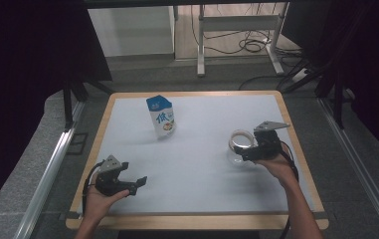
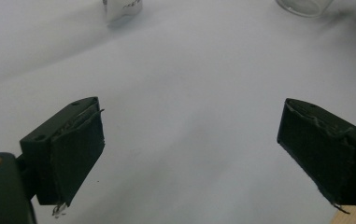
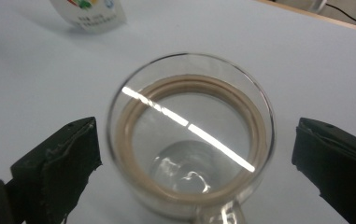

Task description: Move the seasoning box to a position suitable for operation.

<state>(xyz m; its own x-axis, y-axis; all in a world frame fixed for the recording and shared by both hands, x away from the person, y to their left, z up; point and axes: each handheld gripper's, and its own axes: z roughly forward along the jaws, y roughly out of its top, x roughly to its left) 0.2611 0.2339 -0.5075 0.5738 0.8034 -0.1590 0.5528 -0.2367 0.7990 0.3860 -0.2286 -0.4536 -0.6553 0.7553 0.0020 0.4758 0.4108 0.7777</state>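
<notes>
Right gripper (image 3: 192, 163) spread wide, jaws standing either side of the glass jar (image 3: 189, 140) without touching its wall; nothing grasped yet. Sits on the right half of the table (image 1: 202, 164), clear glass, mouth up, a tan sealing ring (image 3: 192, 135) visible inside the rim. Seen from above as a small round vessel (image 1: 240, 144) just ahead of the right hand (image 1: 276, 162).

Likely rigid and smooth, so prone to slipping between padded jaws; probably of some weight for its size, and breakable if knocked or dropped. Best taken across the widest part of the wall, pads (image 3: 56, 168) square to the glass, squeezed gently and evenly rather than hard.

Farther off, toward the back middle of the table, a blue-and-white pouch (image 1: 161, 117) standing tilted, well apart from the jar. Left gripper (image 1: 127, 181) near the front left corner, also released, jaws apart over bare tabletop, held by the left hand (image 1: 102, 196).

Counted: one jar, one pouch, two grippers, two hands, one table.
</notes>
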